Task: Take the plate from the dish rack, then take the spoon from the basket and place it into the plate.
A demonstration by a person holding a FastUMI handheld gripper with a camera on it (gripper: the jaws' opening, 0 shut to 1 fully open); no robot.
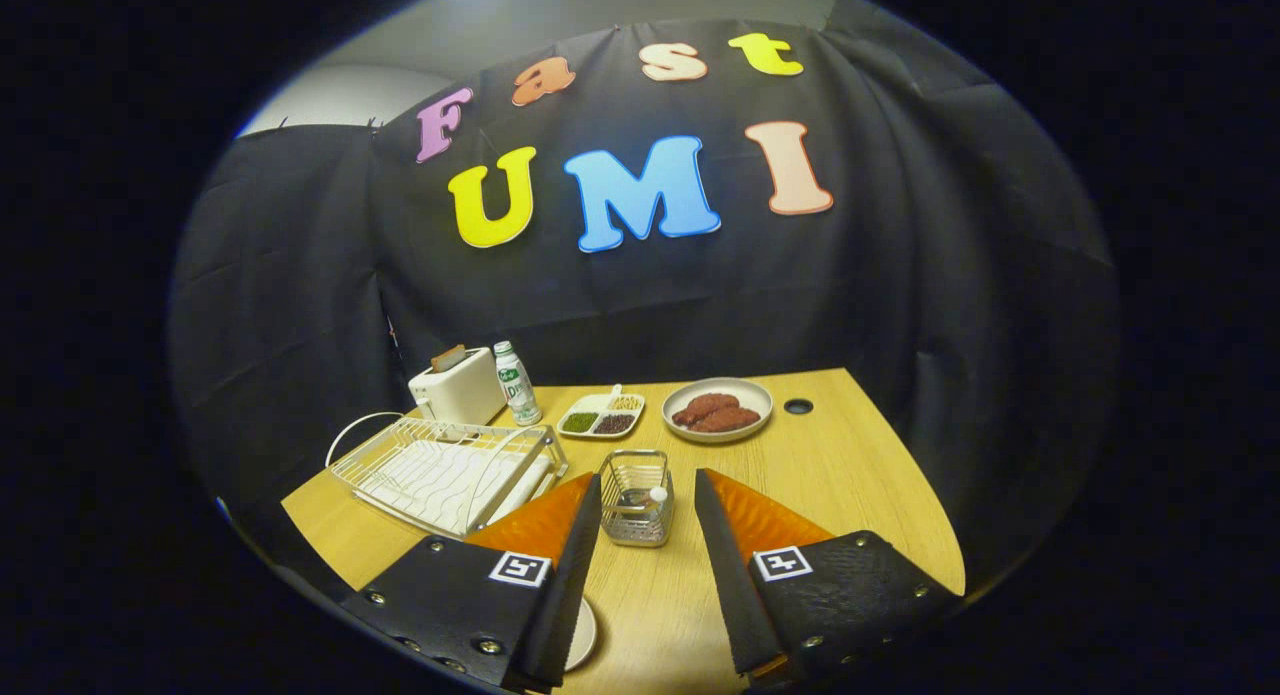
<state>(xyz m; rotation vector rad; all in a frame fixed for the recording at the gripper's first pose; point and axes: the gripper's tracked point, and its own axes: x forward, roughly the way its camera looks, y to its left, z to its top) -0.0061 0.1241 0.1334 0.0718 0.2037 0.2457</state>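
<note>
- While I hover above the wooden table (850, 475), my gripper (648, 495) has its fingers spread wide with nothing between them but air and tabletop.
- Just ahead of my fingertips, in line with the gap, stands the wire basket (637, 495); something with a small white end, likely the spoon (650, 496), rests inside it, though I cannot make out its shape.
- Beside my left finger sits the white dish rack (440, 470), its slots bare.
- Under that same finger, a curved white edge peeks out on the table, which looks like the plate (585, 635), mostly hidden.
- Beyond the rack stand a white toaster (458, 387) and a bottle (517, 383), just beside each other.
- Further on lie a divided tray (600, 415) with green, dark and pale fillings, and a round bowl (717, 409) holding reddish-brown pieces.
- Near the bowl a small dark hole (798, 406) is set in the tabletop.
</note>
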